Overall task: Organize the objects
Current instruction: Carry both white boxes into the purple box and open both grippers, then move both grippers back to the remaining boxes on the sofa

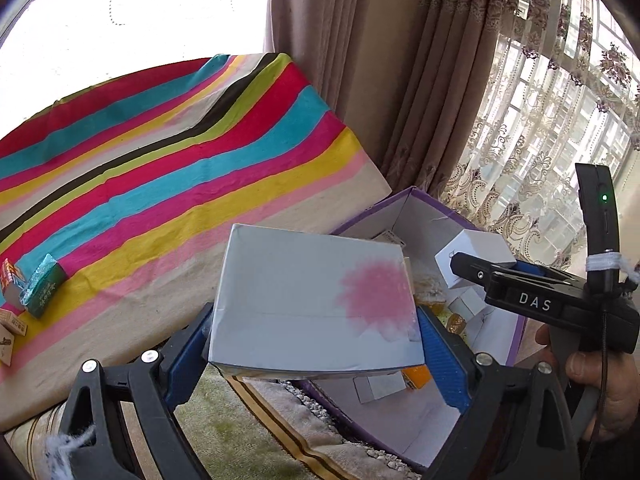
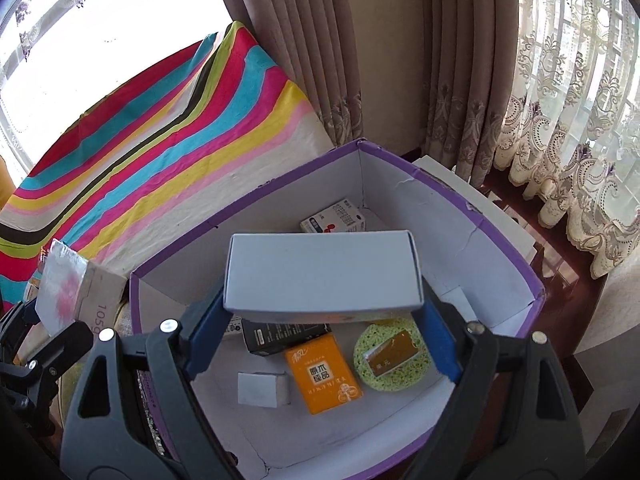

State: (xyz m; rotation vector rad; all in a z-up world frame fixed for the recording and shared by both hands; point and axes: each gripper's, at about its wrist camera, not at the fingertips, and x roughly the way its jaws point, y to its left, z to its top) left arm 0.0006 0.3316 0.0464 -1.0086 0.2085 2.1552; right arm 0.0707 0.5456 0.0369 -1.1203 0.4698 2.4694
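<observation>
hovering over the purple bin (image 2: 500,248), each hand-held gripper (image 1: 316,336) (image 2: 320,308) clamps a box (image 1: 312,300) (image 2: 320,276).

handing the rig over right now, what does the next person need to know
Left tongs: shut on a flat grey box with a pink splotch, held at the near edge of the purple-walled cardboard bin.
Right tongs: shut on a plain grey rectangular box, held over the bin's inside.
Done: in the bin lie an orange tissue pack, a round green sponge with a gold packet on it, a black box, a small grey box and a white printed carton.
Left: release both held boxes into the bin, then fetch the small packets on the striped cloth.
</observation>
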